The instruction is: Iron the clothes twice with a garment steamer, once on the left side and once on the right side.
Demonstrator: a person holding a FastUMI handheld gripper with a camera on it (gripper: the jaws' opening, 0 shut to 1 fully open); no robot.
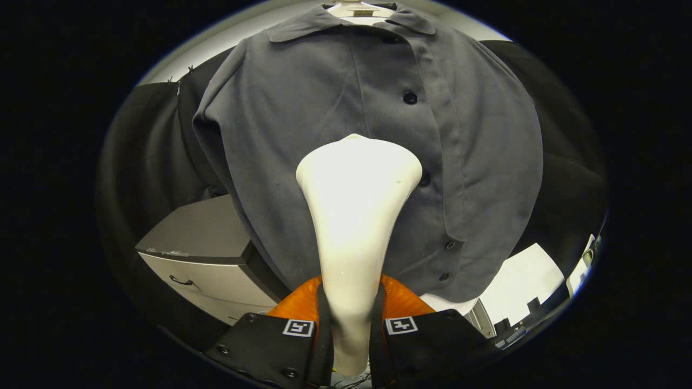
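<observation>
Gripper [350, 324]: both fingers are pressed against the narrow neck of the steamer [357, 216], one on each side, holding it firmly. The steamer rises straight ahead of the fingers, and its broad head stands over the middle of the shirt [303, 108].

Shirt: hangs on a hanger [359, 8] with its front towards the gripper, collar at the top and the button placket running down just beside the steamer head. The head lies over the panel next to the placket, at about mid-height. Contact between head and cloth cannot be confirmed, as the head's face is turned away.

Surroundings: a cabinet [205, 254] with a drawer handle stands beyond the shirt's lower hem, off to one side and well clear of the steamer.

Progress (a judgement): a pass over the shirt appears to be in hand. No steam is visible, and the cloth carries no mark that tells a finished side from an untouched one, so which of the two passes this is cannot be determined. At least part of one pass remains.
</observation>
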